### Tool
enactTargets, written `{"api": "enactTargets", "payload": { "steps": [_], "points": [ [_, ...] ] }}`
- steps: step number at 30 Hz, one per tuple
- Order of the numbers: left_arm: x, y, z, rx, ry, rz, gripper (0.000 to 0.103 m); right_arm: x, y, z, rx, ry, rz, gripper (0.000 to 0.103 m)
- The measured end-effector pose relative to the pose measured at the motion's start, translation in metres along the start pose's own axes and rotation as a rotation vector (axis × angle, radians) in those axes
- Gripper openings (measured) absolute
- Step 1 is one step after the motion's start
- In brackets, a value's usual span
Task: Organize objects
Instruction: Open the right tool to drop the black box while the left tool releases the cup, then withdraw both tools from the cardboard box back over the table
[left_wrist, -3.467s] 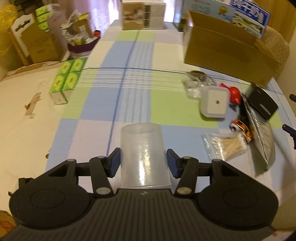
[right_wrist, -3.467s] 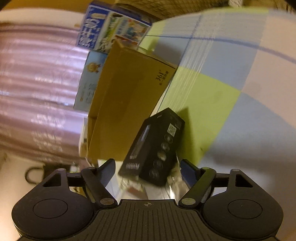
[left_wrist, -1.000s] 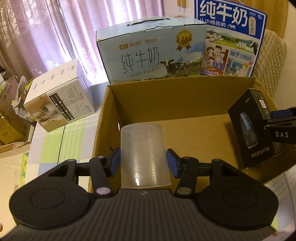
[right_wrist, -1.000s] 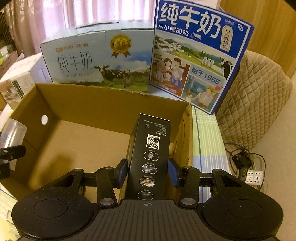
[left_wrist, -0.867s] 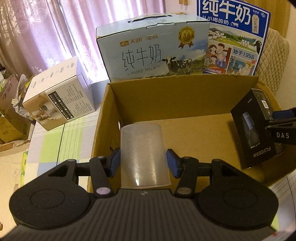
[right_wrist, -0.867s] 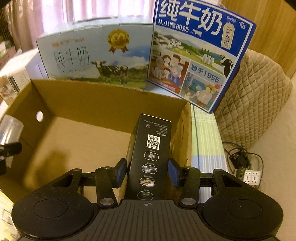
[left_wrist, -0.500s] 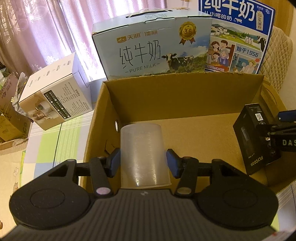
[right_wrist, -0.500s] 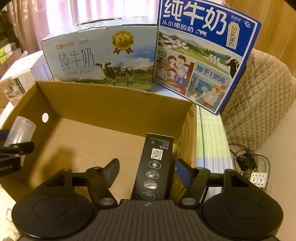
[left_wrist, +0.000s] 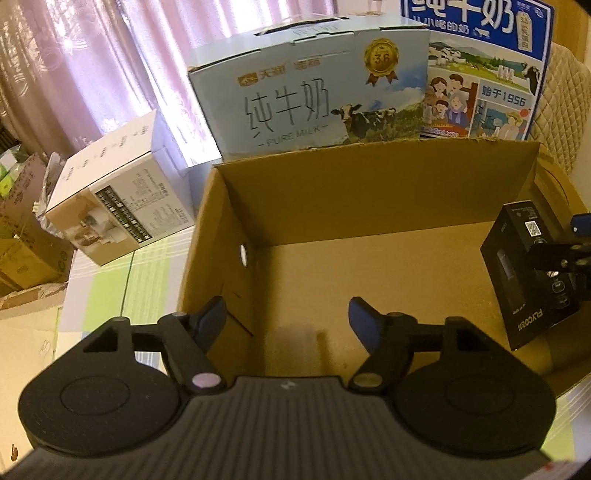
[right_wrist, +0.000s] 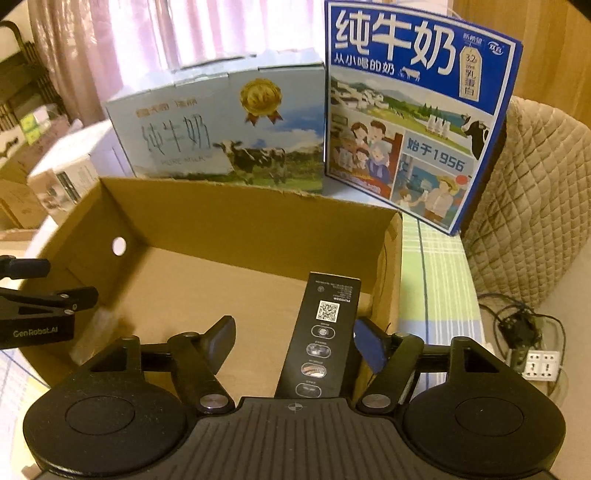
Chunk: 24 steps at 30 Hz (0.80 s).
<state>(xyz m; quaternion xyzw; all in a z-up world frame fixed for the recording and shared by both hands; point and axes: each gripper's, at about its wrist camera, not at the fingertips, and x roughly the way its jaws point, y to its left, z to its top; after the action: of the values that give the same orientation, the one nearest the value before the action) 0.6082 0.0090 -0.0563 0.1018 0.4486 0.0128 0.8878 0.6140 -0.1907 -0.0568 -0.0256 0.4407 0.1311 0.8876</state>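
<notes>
Both tongs, the left tongs (left_wrist: 286, 317) and right tongs (right_wrist: 295, 341), have just opened wide, so the cup (left_wrist: 297, 334) and black box (right_wrist: 321, 332) now sit loose inside the cardboard box (right_wrist: 236, 218).

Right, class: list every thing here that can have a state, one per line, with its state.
Left gripper: open, jaws just been opening, gripping nothing.
Cup: faint blur below it; pose unclear.
Right gripper: open, jaws just been opening; black box between them, not pressed.
Black box: upright inside carton, near its right wall.
Carton: top open.
Pale milk case: shut.
</notes>
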Motion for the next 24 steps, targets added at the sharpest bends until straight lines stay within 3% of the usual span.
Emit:
{"api": "enactTargets", "payload": {
  "steps": [10, 24],
  "points": [
    [-0.044, 0.021, -0.011, -0.051, -0.023, -0.014, 0.076, -0.046, -0.014, -0.014, 0.048, -0.062, 0.064, 0.068],
    [-0.124, 0.028, -0.046, -0.073, -0.078, -0.089, 0.077, -0.125, -0.009, -0.064, 0.157, -0.136, 0.063, 0.068]
  ]
}}
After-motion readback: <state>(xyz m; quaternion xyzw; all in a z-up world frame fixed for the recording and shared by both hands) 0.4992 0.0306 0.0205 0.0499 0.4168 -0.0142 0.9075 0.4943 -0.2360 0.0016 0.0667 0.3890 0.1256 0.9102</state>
